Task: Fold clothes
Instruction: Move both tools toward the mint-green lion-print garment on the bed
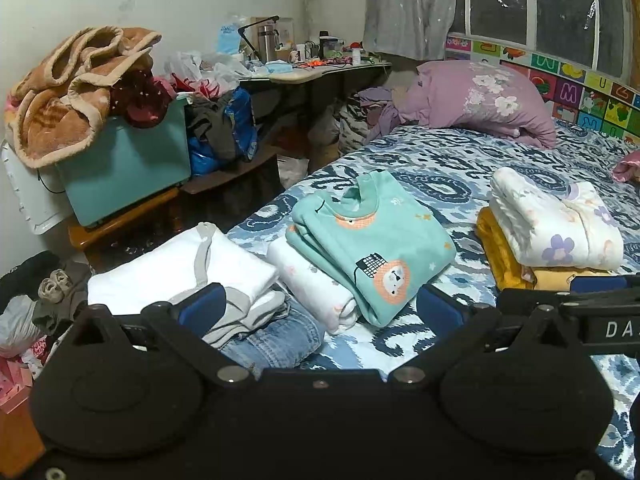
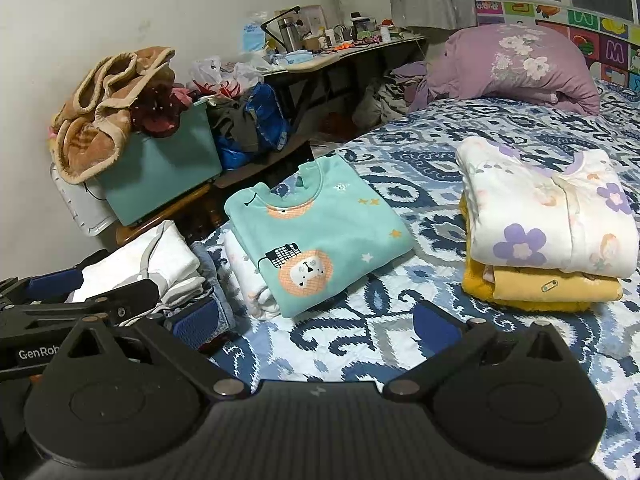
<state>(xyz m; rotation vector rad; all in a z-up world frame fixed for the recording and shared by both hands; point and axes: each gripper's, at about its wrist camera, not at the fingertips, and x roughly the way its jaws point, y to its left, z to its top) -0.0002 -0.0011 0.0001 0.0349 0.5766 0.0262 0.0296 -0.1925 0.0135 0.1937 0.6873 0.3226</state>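
Three folded piles lie on the blue patterned bedspread (image 1: 440, 168). A teal lion sweatshirt (image 1: 372, 248) (image 2: 316, 240) rests on a white printed garment (image 1: 316, 284). To its left, a white and grey top (image 1: 180, 264) sits on folded jeans (image 1: 276, 340). On the right, a white floral garment (image 1: 556, 224) (image 2: 548, 216) tops a yellow one (image 2: 540, 288). My left gripper (image 1: 320, 308) hovers open just short of the jeans pile, holding nothing. My right gripper (image 2: 316, 324) is open over bare bedspread in front of the teal sweatshirt.
A purple floral pillow (image 1: 480, 96) lies at the head of the bed. Left of the bed's edge stand a teal box (image 1: 128, 172) with a brown blanket (image 1: 72, 92) on it and a cluttered desk (image 1: 320, 68). Bags and clothes cover the floor (image 1: 36, 304).
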